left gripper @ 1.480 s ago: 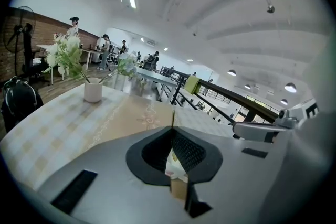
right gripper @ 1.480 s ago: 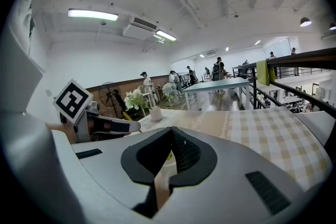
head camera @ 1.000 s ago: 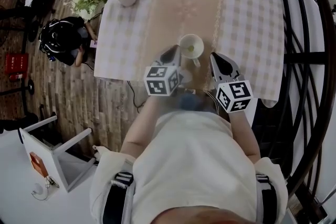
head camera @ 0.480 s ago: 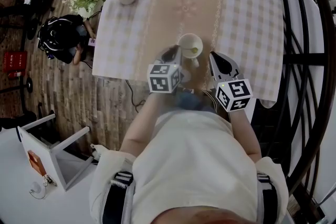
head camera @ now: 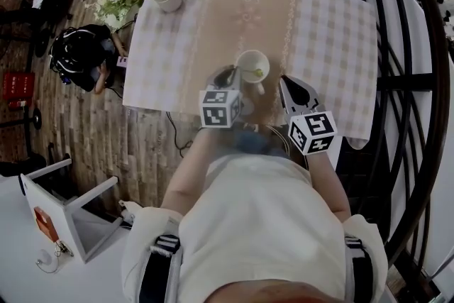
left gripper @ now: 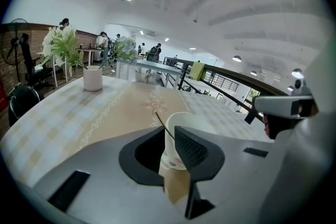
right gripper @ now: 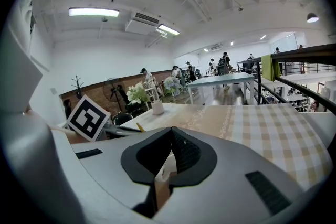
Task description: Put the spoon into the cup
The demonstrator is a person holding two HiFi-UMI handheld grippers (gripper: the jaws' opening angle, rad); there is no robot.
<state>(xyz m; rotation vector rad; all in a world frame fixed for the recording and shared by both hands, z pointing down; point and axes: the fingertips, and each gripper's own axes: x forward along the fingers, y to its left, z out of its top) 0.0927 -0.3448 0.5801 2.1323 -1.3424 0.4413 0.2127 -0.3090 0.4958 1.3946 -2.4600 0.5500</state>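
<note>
My left gripper (left gripper: 169,132) is opening its jaws, nothing between them. The spoon (left gripper: 160,118) stands in the cup (left gripper: 189,119) just ahead. My right gripper (right gripper: 169,134) is clenched, empty.

1. Your left gripper (head camera: 231,74) reaches over the table's (head camera: 326,32) near edge, tilted downward. Its jaws are opening, and the thin spoon handle (left gripper: 160,119) slants down into the narrow gap between them.
2. Your right gripper (head camera: 285,84) sits beside it over the same edge, jaws together and empty.
3. Both forearms angle forward from your chest, the grippers near each other but apart.
</note>
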